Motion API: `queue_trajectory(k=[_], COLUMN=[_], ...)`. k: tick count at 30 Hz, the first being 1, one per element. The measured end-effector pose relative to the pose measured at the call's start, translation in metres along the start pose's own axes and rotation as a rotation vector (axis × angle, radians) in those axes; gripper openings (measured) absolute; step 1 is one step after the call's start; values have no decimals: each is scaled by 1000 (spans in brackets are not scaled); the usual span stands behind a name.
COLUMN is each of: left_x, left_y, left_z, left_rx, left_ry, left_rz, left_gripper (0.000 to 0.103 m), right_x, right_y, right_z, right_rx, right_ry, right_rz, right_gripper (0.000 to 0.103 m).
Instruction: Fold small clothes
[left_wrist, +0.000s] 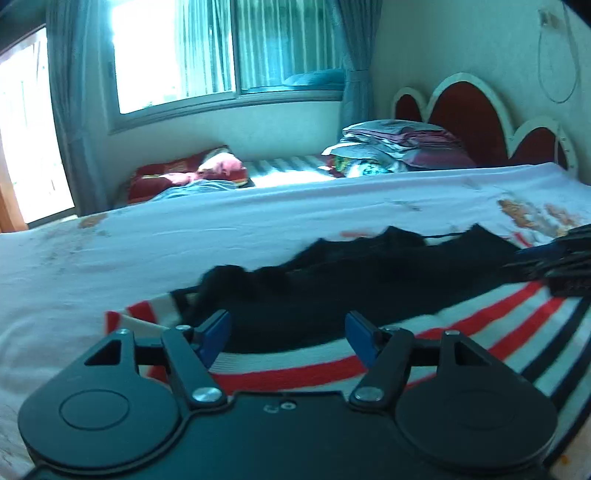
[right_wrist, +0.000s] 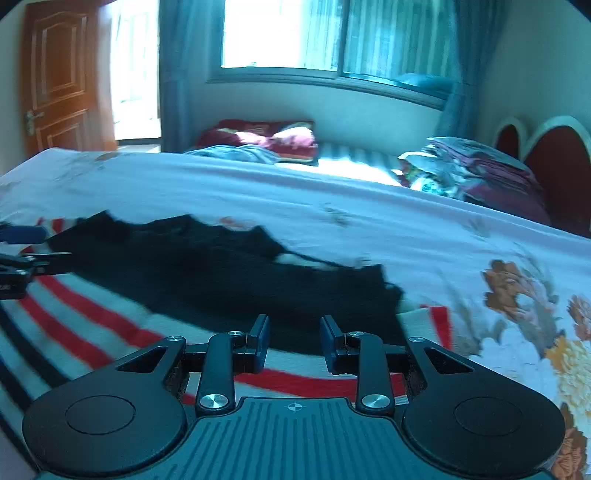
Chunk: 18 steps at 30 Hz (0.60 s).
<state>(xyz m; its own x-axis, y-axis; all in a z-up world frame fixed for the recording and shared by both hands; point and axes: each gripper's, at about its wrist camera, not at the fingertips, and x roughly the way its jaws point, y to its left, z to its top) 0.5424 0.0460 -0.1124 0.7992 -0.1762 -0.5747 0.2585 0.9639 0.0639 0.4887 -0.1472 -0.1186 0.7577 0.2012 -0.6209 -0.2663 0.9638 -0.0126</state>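
Note:
A small garment with red, white and navy stripes (left_wrist: 480, 317) (right_wrist: 74, 325) lies flat on the bed, with a black part (left_wrist: 351, 280) (right_wrist: 207, 273) folded across its far side. My left gripper (left_wrist: 288, 332) hovers just above the striped near edge, jaws apart, nothing between the blue pads. My right gripper (right_wrist: 294, 341) hangs over the same garment's right end, jaws narrowly apart with only cloth below them. Each gripper shows at the edge of the other's view.
The garment rests on a white floral bedsheet (left_wrist: 258, 229) (right_wrist: 406, 229). A stack of folded clothes (left_wrist: 399, 147) (right_wrist: 472, 166) sits by the red headboard (left_wrist: 469, 118). A red pillow (right_wrist: 258, 138) lies under the window, a wooden door (right_wrist: 59, 77) at far left.

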Motion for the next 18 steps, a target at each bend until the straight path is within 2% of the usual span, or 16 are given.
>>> queue_trajectory(k=[2, 5, 7, 8, 9, 12, 14, 16, 17, 18], left_x=[1, 8, 6, 2, -1, -21, -33, -37, -40, -43], left_y=[-27, -49, -48, -41, -31, 14, 38, 36, 28, 20], left_z=[-3, -13, -22, -26, -30, -46, -55, -54, -51, -48], left_rx=[11, 31, 50, 43, 26, -47, -79, -55, -32, -20], left_ry=[27, 82, 97, 96, 99, 112, 112, 116, 117, 110], left_rz=[-44, -44, -19, -1, 18, 112, 119, 134, 169, 185], left_gripper=[67, 63, 65, 66, 71, 73, 74, 72, 70, 64], right_x=[2, 5, 2, -1, -6, -21, -32, -39, -43, -50], right_y=[32, 53, 51, 45, 33, -15, -41, -42, -38, -32], right_z=[-5, -15, -21, -23, -26, -44, -56, -58, -55, -51], right_rx=[-37, -61, -73, -73, -62, 10, 47, 31, 28, 34], right_ry=[25, 50, 55, 58, 60, 105, 118, 126, 119, 91], right_rz=[85, 105, 97, 81, 40, -95, -111, -113, -122, -129], right_gripper=[30, 30, 30, 30, 30, 30, 30, 30, 30, 30])
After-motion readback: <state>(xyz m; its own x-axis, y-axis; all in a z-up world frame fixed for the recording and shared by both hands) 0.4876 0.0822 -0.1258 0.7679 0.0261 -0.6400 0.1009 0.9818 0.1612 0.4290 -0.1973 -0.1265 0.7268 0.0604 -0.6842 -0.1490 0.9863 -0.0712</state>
